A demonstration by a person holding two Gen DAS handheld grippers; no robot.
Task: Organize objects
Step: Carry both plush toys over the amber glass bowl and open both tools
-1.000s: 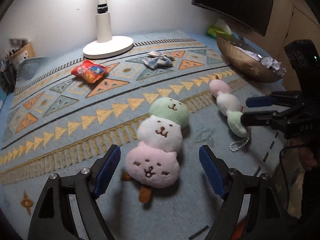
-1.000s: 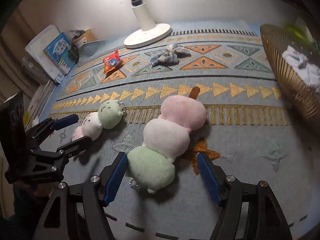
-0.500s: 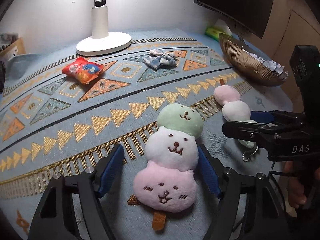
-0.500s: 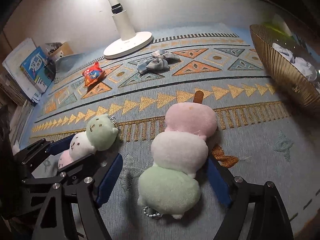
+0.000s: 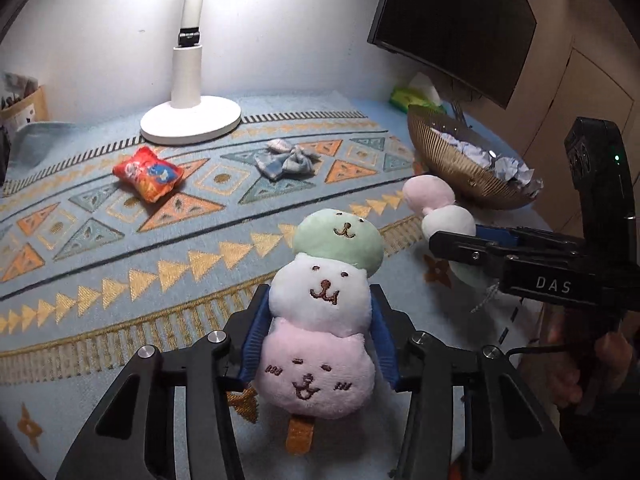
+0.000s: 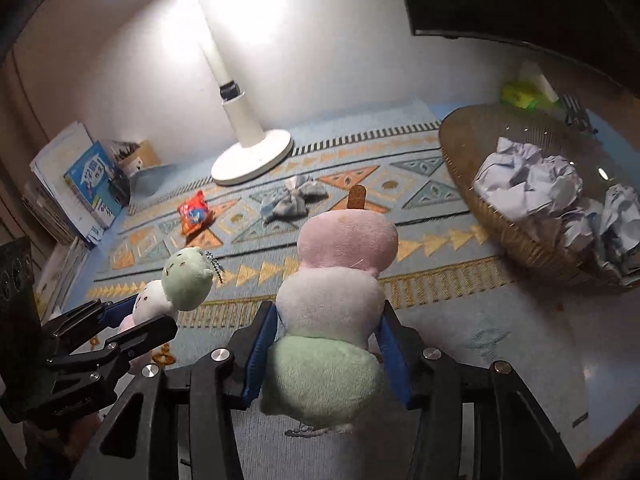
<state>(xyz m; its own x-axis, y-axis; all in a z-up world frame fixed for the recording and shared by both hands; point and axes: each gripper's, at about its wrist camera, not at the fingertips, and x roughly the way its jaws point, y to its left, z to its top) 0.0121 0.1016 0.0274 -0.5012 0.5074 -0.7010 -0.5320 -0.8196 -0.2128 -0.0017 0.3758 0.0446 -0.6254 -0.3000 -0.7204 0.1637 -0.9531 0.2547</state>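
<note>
My left gripper point(image 5: 318, 340) is shut on a dango plush with faces point(image 5: 324, 312), green ball on top, white in the middle, pink at the bottom, and holds it raised above the patterned blue rug point(image 5: 120, 256). My right gripper point(image 6: 328, 354) is shut on a second dango plush point(image 6: 332, 312), seen from its plain back, pink ball on top, and holds it off the rug. Each gripper with its plush shows in the other's view: the right one point(image 5: 472, 244) and the left one point(image 6: 132, 320).
A gold wire basket point(image 6: 500, 224) holds crumpled paper at the right. A white lamp base point(image 5: 191, 120) stands at the back. A red snack packet point(image 5: 147, 172) and a blue fabric bow point(image 5: 286, 164) lie on the rug. Books point(image 6: 92, 188) are stacked at the far left.
Both grippers closed on their plushes, which lay on the rug between open fingers before, and lifted them off the rug.
</note>
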